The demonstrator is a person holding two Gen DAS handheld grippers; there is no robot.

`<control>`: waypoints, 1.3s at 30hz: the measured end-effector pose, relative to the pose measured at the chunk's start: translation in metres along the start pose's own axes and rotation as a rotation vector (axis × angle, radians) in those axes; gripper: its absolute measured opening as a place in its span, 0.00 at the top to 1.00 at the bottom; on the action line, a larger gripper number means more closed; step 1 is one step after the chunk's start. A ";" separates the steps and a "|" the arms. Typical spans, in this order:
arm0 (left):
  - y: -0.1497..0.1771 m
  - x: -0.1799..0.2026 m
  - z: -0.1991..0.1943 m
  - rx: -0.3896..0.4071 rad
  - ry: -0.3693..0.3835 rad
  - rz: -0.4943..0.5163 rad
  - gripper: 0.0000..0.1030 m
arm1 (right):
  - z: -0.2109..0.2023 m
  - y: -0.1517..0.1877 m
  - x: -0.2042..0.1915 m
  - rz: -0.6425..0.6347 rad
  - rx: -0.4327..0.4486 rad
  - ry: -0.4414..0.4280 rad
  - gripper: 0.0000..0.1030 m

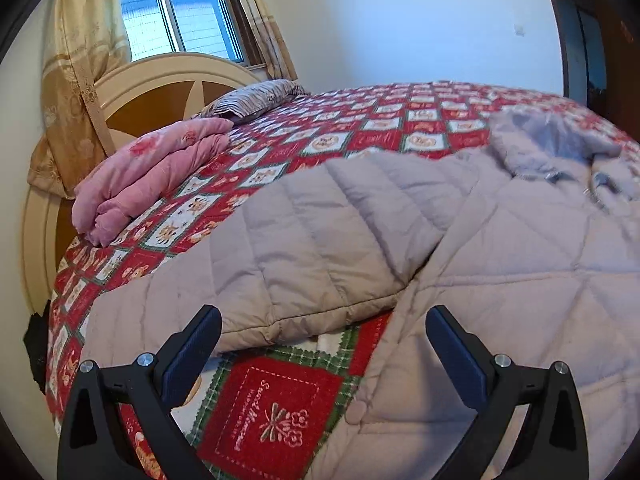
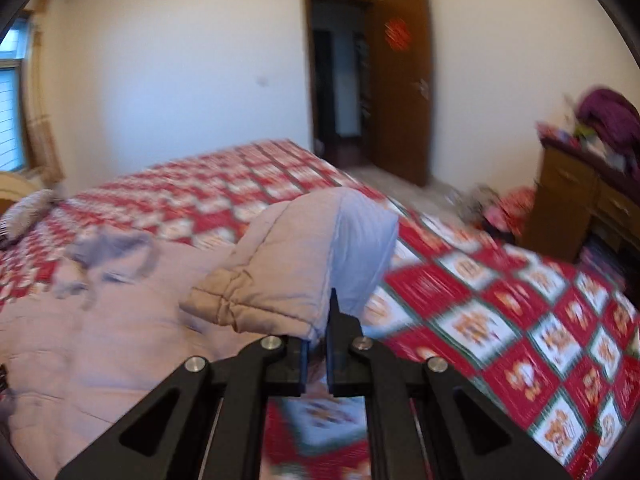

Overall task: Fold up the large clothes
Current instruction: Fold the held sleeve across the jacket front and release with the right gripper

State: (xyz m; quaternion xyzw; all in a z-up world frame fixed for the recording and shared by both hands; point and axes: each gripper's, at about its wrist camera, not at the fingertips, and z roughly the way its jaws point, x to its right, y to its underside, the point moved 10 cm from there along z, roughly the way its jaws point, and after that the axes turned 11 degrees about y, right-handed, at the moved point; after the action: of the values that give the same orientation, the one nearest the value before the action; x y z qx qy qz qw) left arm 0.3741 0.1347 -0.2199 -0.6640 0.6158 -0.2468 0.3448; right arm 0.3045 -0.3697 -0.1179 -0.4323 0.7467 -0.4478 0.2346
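A large pale beige quilted coat (image 1: 500,260) lies spread on the bed, its grey fur collar (image 1: 548,140) at the far end. One sleeve (image 1: 304,248) lies folded across the near left, with its cuff just ahead of my left gripper (image 1: 324,314). That gripper is open, low over the bedspread, with nothing between its fingers. In the right wrist view my right gripper (image 2: 322,312) is shut on the cuff of the other sleeve (image 2: 288,264), which is lifted and bent over the coat's body (image 2: 100,340). The fur collar (image 2: 108,256) shows at the left.
The bed carries a red, white and green patchwork bedspread (image 1: 400,120). A folded pink blanket (image 1: 152,176) and a striped pillow (image 1: 252,100) lie by the headboard (image 1: 160,92). A wooden dresser (image 2: 580,200) with clutter on it stands to the right, and an open door (image 2: 400,80) beyond.
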 end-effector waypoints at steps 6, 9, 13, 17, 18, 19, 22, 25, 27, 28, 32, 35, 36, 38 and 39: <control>-0.019 0.015 -0.034 0.029 0.079 0.002 0.01 | -0.023 0.002 -0.113 -0.143 0.047 -0.156 0.92; -0.027 0.019 -0.046 0.040 0.101 0.003 0.01 | -0.024 0.020 -0.152 -0.199 0.036 -0.203 0.92; -0.030 0.027 -0.054 0.029 0.130 -0.008 0.01 | -0.015 0.058 -0.199 -0.302 -0.040 -0.261 0.79; -0.035 0.042 -0.058 0.018 0.165 -0.013 0.01 | -0.029 0.094 -0.210 -0.366 -0.087 -0.357 0.37; -0.038 0.049 -0.060 0.020 0.171 -0.007 0.01 | -0.034 0.101 -0.208 -0.395 -0.086 -0.360 0.37; -0.041 0.057 -0.061 0.023 0.182 0.000 0.01 | -0.038 0.106 -0.203 -0.412 -0.087 -0.367 0.37; -0.047 0.090 -0.062 0.019 0.226 0.020 0.01 | -0.044 0.114 -0.181 -0.415 -0.100 -0.382 0.33; -0.045 0.136 -0.059 -0.013 0.296 0.055 0.01 | -0.042 0.111 -0.153 -0.357 -0.087 -0.337 0.22; -0.040 0.168 -0.055 -0.046 0.344 0.075 0.01 | -0.039 0.108 -0.132 -0.312 -0.081 -0.297 0.16; -0.037 0.183 -0.052 -0.063 0.364 0.081 0.01 | -0.036 0.109 -0.122 -0.295 -0.086 -0.284 0.16; -0.024 0.236 -0.040 -0.129 0.435 0.103 0.01 | -0.030 0.116 -0.101 -0.271 -0.104 -0.252 0.16; -0.009 0.265 -0.026 -0.197 0.482 0.104 0.01 | -0.028 0.119 -0.091 -0.257 -0.100 -0.239 0.16; -0.004 0.271 -0.023 -0.213 0.497 0.104 0.01 | -0.028 0.120 -0.088 -0.253 -0.098 -0.235 0.16; 0.003 0.281 -0.019 -0.226 0.537 0.106 0.09 | -0.024 0.123 -0.081 -0.237 -0.108 -0.231 0.16; 0.006 0.287 -0.019 -0.231 0.569 0.110 0.34 | -0.021 0.126 -0.080 -0.222 -0.118 -0.232 0.16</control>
State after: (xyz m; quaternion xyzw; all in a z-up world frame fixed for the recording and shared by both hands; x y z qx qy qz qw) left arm 0.3904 -0.1515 -0.2399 -0.5687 0.7467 -0.3319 0.0936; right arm 0.2752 -0.2635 -0.2202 -0.5741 0.6872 -0.3733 0.2425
